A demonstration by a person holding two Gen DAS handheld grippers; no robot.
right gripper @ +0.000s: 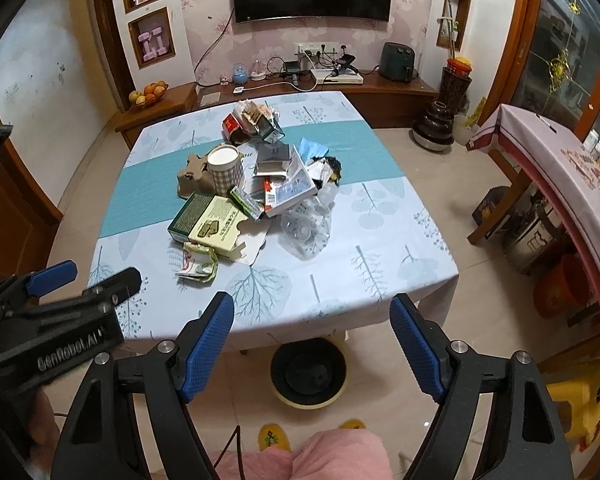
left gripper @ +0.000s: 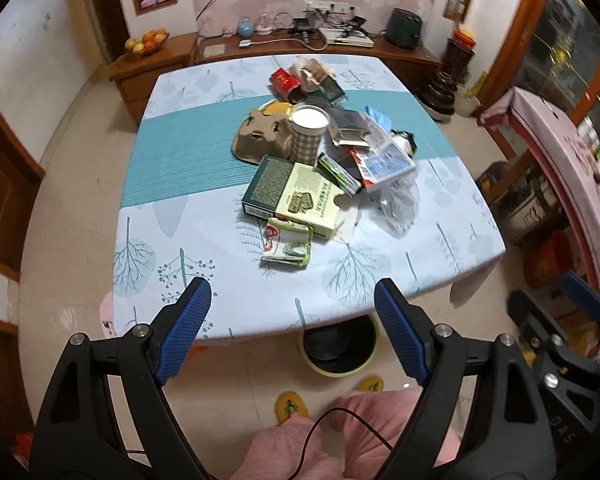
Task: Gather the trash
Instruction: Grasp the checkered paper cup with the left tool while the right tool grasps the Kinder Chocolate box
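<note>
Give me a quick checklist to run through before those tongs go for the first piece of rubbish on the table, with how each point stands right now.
1. Left tongs free: ok, open, nothing between them.
2. Right tongs free: ok, open, nothing between them.
3. Bin ready: ok, it stands on the floor at the table's near edge, partly beneath it, with a dark inside.
4. A piece within easy reach: ok, the crumpled wrapper lies nearest, apart from both tongs.
5. Checked paper cup safe: cannot tell whether it is empty; it stands upright amid the pile.
6. Trailing cable clear of the tongs: ok, it hangs low by the person's pink clothing.
</note>
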